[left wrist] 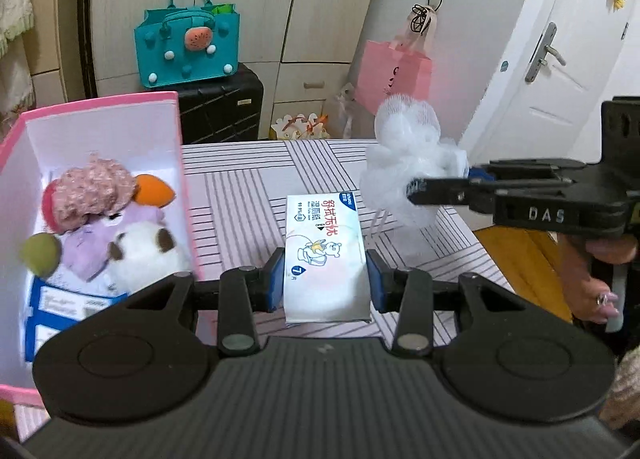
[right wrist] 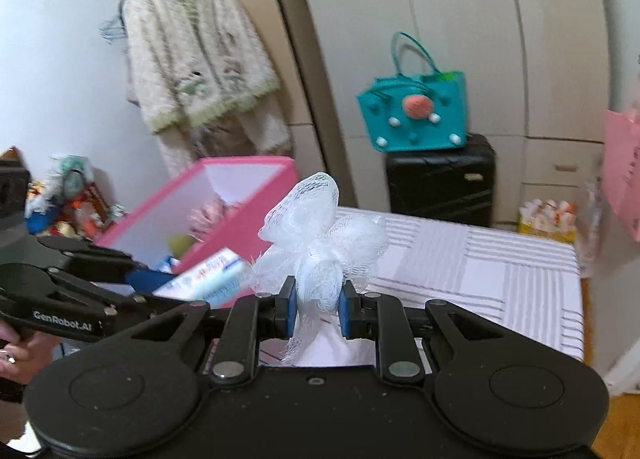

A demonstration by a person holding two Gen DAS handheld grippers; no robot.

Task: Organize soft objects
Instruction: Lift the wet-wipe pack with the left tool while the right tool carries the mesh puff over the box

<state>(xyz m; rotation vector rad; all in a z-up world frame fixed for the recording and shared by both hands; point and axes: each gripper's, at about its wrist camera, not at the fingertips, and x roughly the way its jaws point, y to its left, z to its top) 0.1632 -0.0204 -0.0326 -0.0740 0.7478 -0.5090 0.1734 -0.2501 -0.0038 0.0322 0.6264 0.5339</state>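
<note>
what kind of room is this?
Likely a home bedroom: built-in wardrobe, a knit cardigan hanging on a rack, and a black suitcase against the wall.

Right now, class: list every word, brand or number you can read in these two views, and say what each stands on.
"DAS": side of the right gripper.
"GenRobot.AI": side of the left gripper.
"7": bottom of the wipes pack.
Chinese print on the wipes pack: shows, too small to read surely.
Blue pack in the pink box: print blurred.
</note>
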